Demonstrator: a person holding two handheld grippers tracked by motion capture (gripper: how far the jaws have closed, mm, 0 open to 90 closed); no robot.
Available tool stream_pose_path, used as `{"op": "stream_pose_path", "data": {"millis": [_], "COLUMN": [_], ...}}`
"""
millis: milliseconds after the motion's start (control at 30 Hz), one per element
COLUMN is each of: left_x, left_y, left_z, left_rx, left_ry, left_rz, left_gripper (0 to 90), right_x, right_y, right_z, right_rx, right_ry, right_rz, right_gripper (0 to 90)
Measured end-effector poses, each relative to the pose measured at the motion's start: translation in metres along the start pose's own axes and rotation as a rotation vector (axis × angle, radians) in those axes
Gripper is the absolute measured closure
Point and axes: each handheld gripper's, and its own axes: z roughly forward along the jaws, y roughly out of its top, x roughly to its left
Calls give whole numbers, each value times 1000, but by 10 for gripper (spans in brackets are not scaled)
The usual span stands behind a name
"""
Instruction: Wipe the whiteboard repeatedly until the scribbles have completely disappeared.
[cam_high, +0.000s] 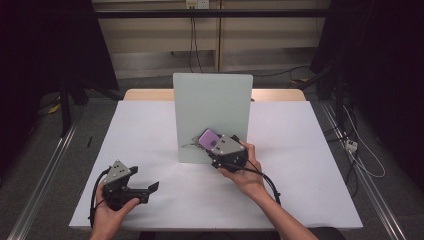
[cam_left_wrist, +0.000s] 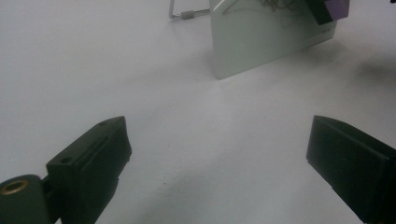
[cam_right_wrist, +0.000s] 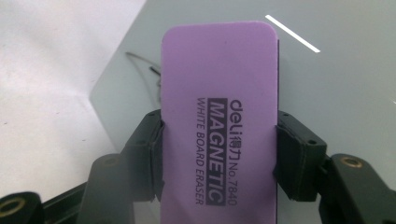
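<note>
A pale upright whiteboard (cam_high: 212, 107) stands at the table's middle, with faint dark scribbles low on its face (cam_right_wrist: 149, 70). My right gripper (cam_high: 212, 142) is shut on a purple magnetic whiteboard eraser (cam_right_wrist: 217, 116), gripped by its long sides, and holds it against the board's lower part (cam_high: 209, 138). My left gripper (cam_high: 152, 190) rests near the front left of the table, open, its jaws wide apart over bare white surface (cam_left_wrist: 210, 154). In the left gripper view the board (cam_left_wrist: 261, 42) and the eraser (cam_left_wrist: 337, 8) show far off.
The table (cam_high: 300, 150) wears a white cover. A bent wire stand (cam_left_wrist: 187, 13) sticks out behind the board. Cables trail from both grippers toward the front edge. Dark curtains and floor cables ring the table.
</note>
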Motion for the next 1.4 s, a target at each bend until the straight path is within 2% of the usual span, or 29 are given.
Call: {"op": "stream_pose_path", "data": {"millis": [300,367,533,667,767,900,1400], "left_x": [0,0,1,1,1,1,0], "left_y": [0,0,0,0,0,0,-1], "left_z": [0,0,-1,-1,-1,-1,-1], "left_rx": [-6,2,1,-2,3,2,-2], "left_ry": [-3,-7,-6,-2,-9,-4,-4], "left_rz": [-7,-1,0,-7,0,-10,-4], "left_gripper": [60,60,60,60,60,60,60], "right_x": [18,28,38,40,39,33,-5], "right_y": [1,1,1,1,2,4,10], "right_z": [14,22,29,32,32,27,0], "right_rx": [20,30,42,42,40,29,-19], "right_ry": [48,76,103,114,121,102,-6], "right_rz": [-21,-33,-49,-48,-33,-24,48], "right_gripper": [414,414,414,413,414,414,414]}}
